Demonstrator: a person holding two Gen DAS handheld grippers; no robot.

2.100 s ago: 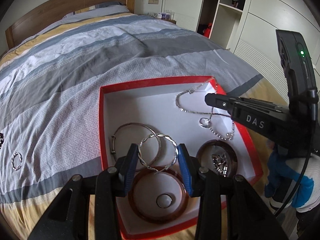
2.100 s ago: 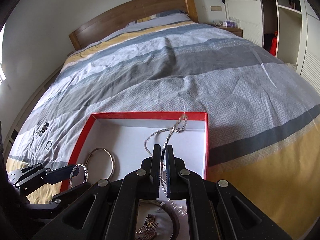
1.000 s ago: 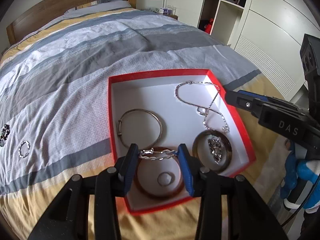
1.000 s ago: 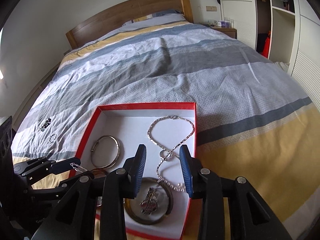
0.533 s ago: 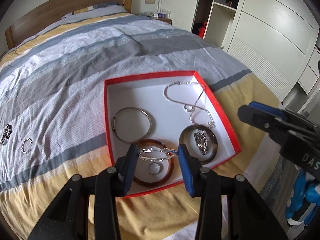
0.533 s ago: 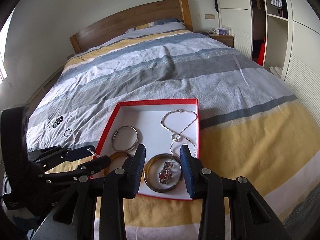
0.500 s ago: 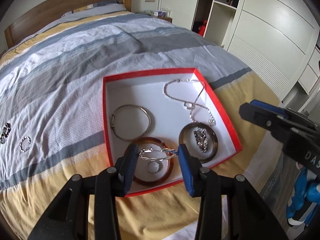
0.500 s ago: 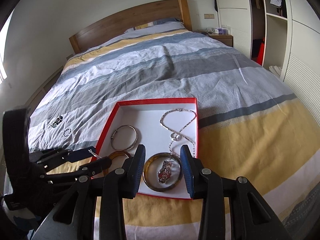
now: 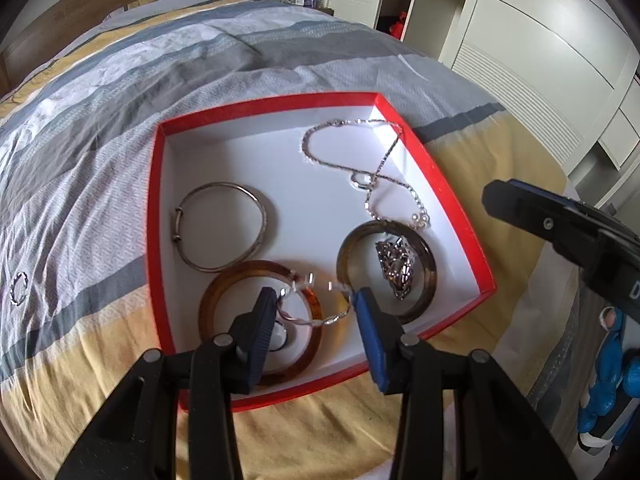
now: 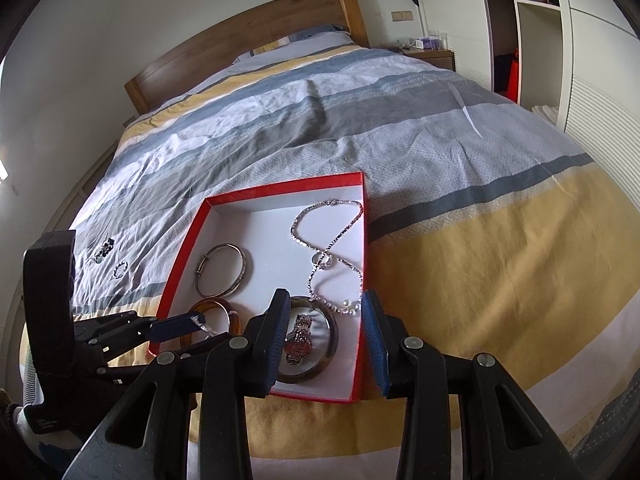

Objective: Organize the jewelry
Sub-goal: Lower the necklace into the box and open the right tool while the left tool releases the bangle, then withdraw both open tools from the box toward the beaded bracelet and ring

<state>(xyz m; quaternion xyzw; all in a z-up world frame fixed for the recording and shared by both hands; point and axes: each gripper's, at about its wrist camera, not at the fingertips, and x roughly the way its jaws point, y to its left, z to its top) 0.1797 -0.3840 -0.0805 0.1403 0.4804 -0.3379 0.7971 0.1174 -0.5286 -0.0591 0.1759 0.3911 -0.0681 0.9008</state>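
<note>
A: What does each view show that the other does not?

B: The left wrist view shows the left gripper (image 9: pixel 314 306) at lower centre, its fingers clamped on a twisted silver bangle (image 9: pixel 316 316) that spans the gap between the pads above the red box (image 9: pixel 158 216). A small pale ring (image 9: pixel 280 338) lies inside the amber bangle (image 9: pixel 260 324), partly hidden by the left pad. The right wrist view shows the whole bed (image 10: pixel 480 264) up to its wooden headboard (image 10: pixel 248 36), plus two small pieces (image 10: pixel 108 256) lying on the cover at middle left, outside the box.

A: Materials and shapes?

B: The box is shallow, square, red outside and white inside. It holds a plain round metal bangle (image 9: pixel 222 226) at left, the translucent amber bangle at lower left, and a dark glossy bangle (image 9: pixel 386 270) at lower right encircling a crumpled metal watch (image 9: pixel 394 266). A fine silver chain necklace (image 9: pixel 360 164) lies looped in a figure eight at upper right. The cover is striped grey, white and yellow, and wrinkled.

A: Gripper poses?

B: The right gripper (image 10: pixel 325 332) sits at lower centre of its view, fingers apart and holding nothing, above the near edge of the box over the dark bangle. In the left wrist view its tip enters from the right edge, well apart from the box.
</note>
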